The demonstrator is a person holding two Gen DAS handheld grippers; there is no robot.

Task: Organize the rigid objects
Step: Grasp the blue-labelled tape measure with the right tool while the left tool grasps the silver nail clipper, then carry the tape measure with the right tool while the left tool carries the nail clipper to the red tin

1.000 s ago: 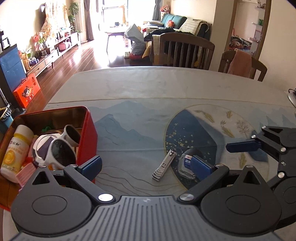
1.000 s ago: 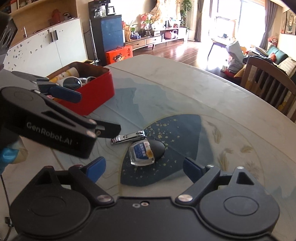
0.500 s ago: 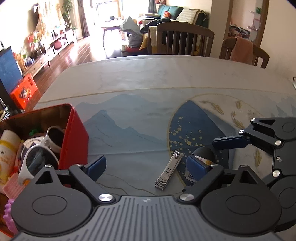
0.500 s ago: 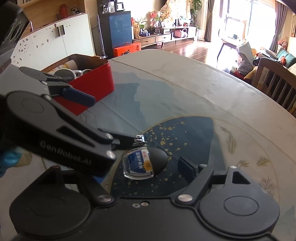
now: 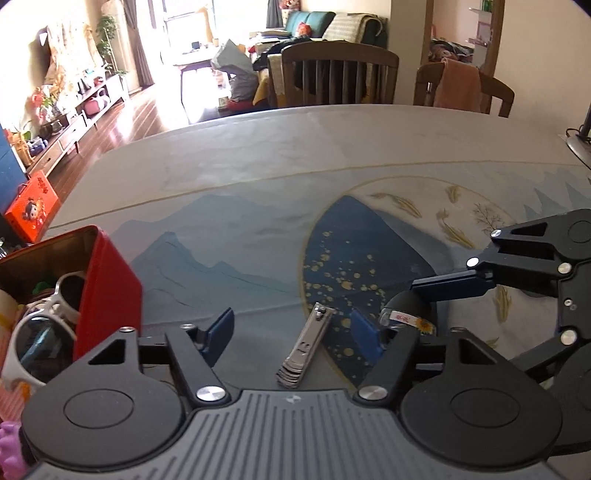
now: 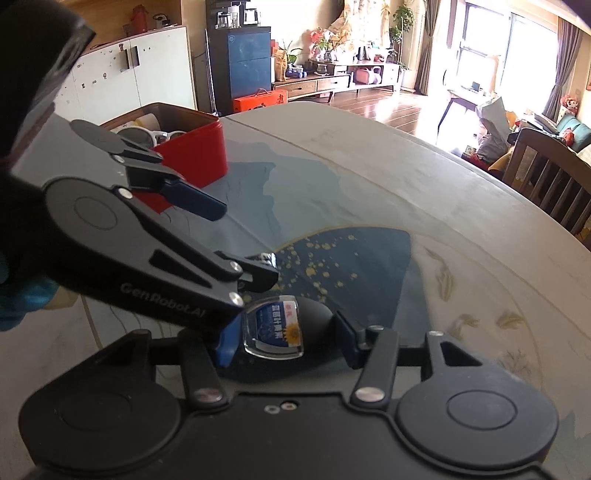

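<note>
Home, open living-dining room: worktop point(image 5: 258, 155) with wooden dining chairs point(image 5: 338, 72) at 12 o'clock, teal sofa point(image 5: 314, 22) beyond, TV cabinet point(image 6: 332, 79) with plants, white cupboards point(image 6: 129, 85) at 10 o'clock, curtained windows point(image 6: 532, 44).

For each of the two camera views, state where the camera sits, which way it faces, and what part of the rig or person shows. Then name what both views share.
Left wrist: on the left gripper, facing across the table toward chairs; its fingers straddle the nail clipper; the right gripper's finger enters at right.
Right wrist: on the right gripper, facing a cabinet wall and windows; its fingers flank the small bottle; the left gripper crosses at left.
Shared: nail clipper, bottle, red tin, sunglasses.
</note>
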